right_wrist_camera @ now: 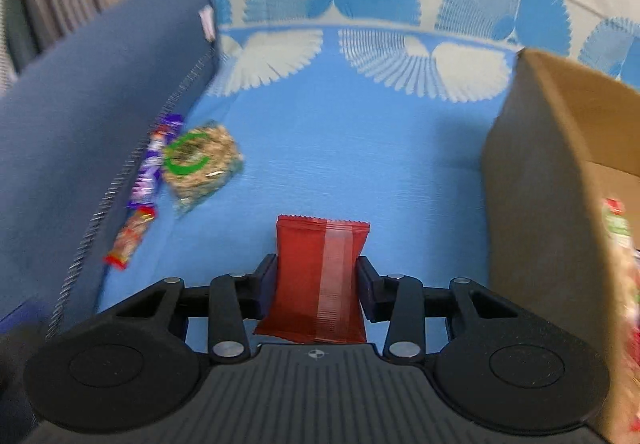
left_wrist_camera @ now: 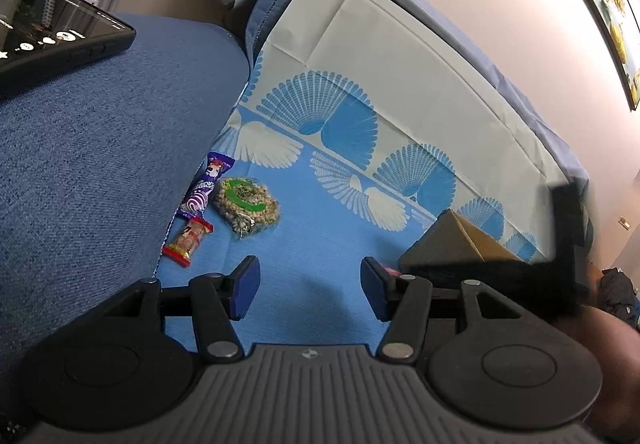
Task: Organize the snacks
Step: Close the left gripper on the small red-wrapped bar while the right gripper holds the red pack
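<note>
My right gripper (right_wrist_camera: pixel 316 284) is shut on a red snack packet (right_wrist_camera: pixel 320 268), which stands upright between its pads just above the blue cloth (right_wrist_camera: pixel 360 163). To its right is an open cardboard box (right_wrist_camera: pixel 540 183) with wrapped snacks (right_wrist_camera: pixel 618 228) inside. Three snacks lie at the left beside the cushion: a purple candy bar (left_wrist_camera: pixel 204 187) (right_wrist_camera: pixel 154 159), a clear pack of grain bars with a green label (left_wrist_camera: pixel 246 205) (right_wrist_camera: pixel 200 159), and a small red-ended packet (left_wrist_camera: pixel 188 242) (right_wrist_camera: pixel 130 238). My left gripper (left_wrist_camera: pixel 310 284) is open with nothing between its fingers, a little short of those snacks.
A blue fabric cushion (left_wrist_camera: pixel 100 163) walls off the left side, and a black phone (left_wrist_camera: pixel 52 31) rests on top of it. The fan-patterned cloth runs back to a wall. The cardboard box (left_wrist_camera: pixel 452 240) stands at the right, with a dark blurred shape (left_wrist_camera: pixel 568 236) over it.
</note>
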The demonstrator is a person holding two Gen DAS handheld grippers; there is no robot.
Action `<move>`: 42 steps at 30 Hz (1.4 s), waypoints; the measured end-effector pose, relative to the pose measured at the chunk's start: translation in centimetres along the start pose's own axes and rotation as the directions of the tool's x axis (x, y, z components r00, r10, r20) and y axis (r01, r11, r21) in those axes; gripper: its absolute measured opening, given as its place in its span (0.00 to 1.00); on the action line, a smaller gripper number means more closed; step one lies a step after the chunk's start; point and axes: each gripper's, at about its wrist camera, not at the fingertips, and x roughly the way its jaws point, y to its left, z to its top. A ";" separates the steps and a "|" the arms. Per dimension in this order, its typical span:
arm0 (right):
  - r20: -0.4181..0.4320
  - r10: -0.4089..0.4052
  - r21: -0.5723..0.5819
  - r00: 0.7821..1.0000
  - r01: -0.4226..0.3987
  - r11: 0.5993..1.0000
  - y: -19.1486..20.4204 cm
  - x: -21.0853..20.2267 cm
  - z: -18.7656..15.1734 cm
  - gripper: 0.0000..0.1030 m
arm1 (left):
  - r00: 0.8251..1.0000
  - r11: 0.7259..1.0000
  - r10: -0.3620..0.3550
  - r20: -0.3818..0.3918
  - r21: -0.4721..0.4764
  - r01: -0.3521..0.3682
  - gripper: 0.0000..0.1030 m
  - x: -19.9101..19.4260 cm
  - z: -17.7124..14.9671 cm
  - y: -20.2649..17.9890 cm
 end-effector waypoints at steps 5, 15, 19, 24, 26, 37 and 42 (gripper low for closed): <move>0.063 0.092 -0.062 0.994 -0.088 0.994 -1.0 -7.4 -3.8 0.42 | 1.000 1.000 0.021 0.003 0.006 -0.021 0.59 -0.2 0.0 -0.2; 0.109 0.156 -0.113 0.982 -0.144 0.983 -1.6 -11.5 -11.4 0.42 | 0.994 0.993 0.106 -0.027 0.060 -0.104 0.58 0.8 -0.3 -1.5; 0.066 0.163 -0.111 0.984 -0.155 0.982 -1.5 -9.6 -12.9 0.42 | 0.987 0.979 0.160 -0.032 0.130 -0.155 0.57 1.7 -0.7 -2.7; 0.045 0.161 -0.153 0.986 -0.153 0.976 -1.2 -8.2 -13.5 0.42 | 0.944 0.914 0.330 -0.003 0.253 -0.319 0.46 4.4 -0.9 -4.2; 0.033 0.166 -0.126 0.986 -0.160 0.979 -1.4 -7.7 -13.1 0.42 | 0.901 0.850 0.432 0.033 0.320 -0.419 0.48 6.5 -0.9 -4.7; -0.016 0.215 -0.075 0.976 -0.216 0.974 -2.5 -6.9 -12.1 0.43 | 0.716 0.623 0.698 0.014 0.481 -0.617 0.58 17.8 -0.7 -2.7; -0.040 0.225 -0.044 0.973 -0.227 0.973 -3.5 -6.6 -12.3 0.43 | 0.747 0.729 0.657 -0.102 0.339 -0.595 0.31 17.9 1.5 -0.7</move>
